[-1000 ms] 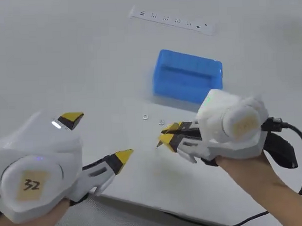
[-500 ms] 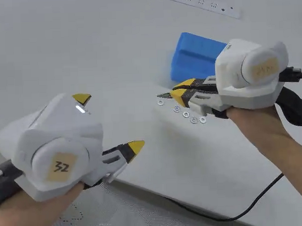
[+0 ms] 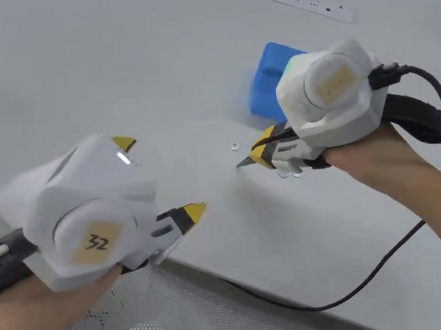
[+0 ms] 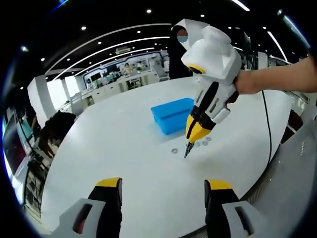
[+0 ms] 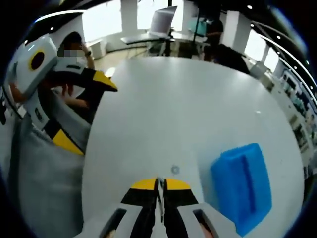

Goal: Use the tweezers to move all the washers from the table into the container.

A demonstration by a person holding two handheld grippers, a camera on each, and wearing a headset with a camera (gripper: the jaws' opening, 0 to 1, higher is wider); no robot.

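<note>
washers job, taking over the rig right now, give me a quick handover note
The right tongs are shut on the tweezers, tip angled down at the table.
The left tongs are open and empty, over the table's near edge.
One lone washer lies just past the tweezers tip, a few more washers under the right tongs; the blue container sits just behind.
Done: no washer seen in tweezers or container.
To do: move every washer in.
</note>
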